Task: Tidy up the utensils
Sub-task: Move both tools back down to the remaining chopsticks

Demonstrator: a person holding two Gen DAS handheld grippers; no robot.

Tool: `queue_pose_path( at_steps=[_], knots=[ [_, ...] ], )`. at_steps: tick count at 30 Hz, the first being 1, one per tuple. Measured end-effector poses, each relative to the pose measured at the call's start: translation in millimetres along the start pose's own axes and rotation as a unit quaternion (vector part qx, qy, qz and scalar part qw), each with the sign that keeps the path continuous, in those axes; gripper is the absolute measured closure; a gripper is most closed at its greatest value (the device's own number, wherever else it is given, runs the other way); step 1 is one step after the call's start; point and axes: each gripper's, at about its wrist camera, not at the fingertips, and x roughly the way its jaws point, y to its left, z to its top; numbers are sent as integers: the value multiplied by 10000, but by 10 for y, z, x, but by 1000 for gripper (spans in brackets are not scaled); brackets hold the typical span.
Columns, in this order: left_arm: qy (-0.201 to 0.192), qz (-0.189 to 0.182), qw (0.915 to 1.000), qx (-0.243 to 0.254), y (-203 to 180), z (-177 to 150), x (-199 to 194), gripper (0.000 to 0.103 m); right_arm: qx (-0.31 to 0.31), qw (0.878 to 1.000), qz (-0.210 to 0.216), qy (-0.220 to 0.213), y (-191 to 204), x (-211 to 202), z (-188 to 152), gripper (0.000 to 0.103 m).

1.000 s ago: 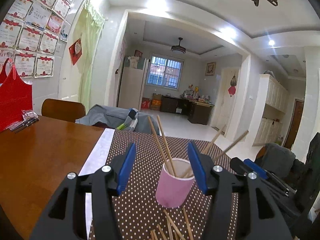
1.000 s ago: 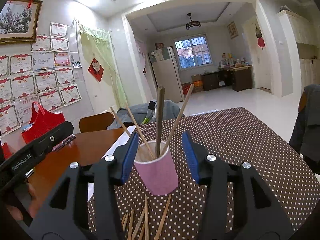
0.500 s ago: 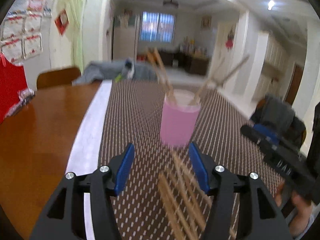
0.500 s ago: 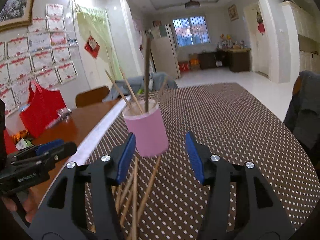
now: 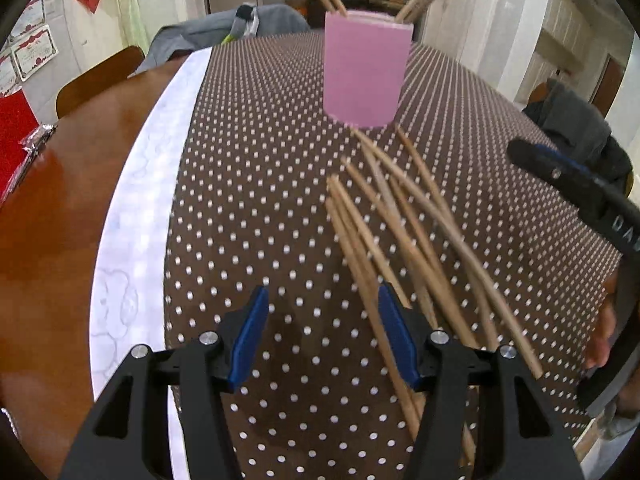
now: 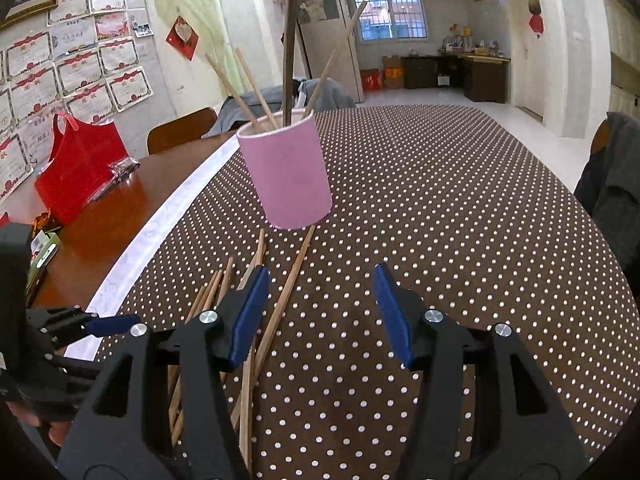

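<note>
Left wrist view: the left gripper (image 5: 322, 334), jaws wide and empty, hangs over loose chopsticks (image 5: 404, 232) scattered on the dotted tabletop (image 5: 248, 184) before the pink cup (image 5: 365, 70).

Right wrist view: the right gripper (image 6: 320, 314), jaws likewise wide, shows what the left view crops: the chopsticks standing in the cup (image 6: 286, 172), plus a red bag (image 6: 78, 170).

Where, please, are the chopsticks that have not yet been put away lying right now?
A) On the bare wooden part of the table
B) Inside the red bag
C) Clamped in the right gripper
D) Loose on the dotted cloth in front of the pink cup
D: the loose chopsticks lie scattered on the dotted cloth just in front of the pink cup, while the left gripper and right gripper are both open and empty.
</note>
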Motion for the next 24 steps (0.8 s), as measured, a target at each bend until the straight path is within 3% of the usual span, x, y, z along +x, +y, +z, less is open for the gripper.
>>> queue_pose_path(
  at_steps=[6,12,21,24],
  knots=[
    [-24,165,9998,76,-31,-19,-9,46,-10,10000,28,93,12,38,-34,47],
    [-27,558,9969,549,-182,-76,-80,46,22,9999,51,132,-28,58,-43,46],
    [123,609,9962,617,-175,15,-21,40,12,9998,63,176,-41,62,-65,45],
    [165,898,9920,868,-279,7,1,40,-16,9998,62,191,-29,57,-65,45]
  ],
)
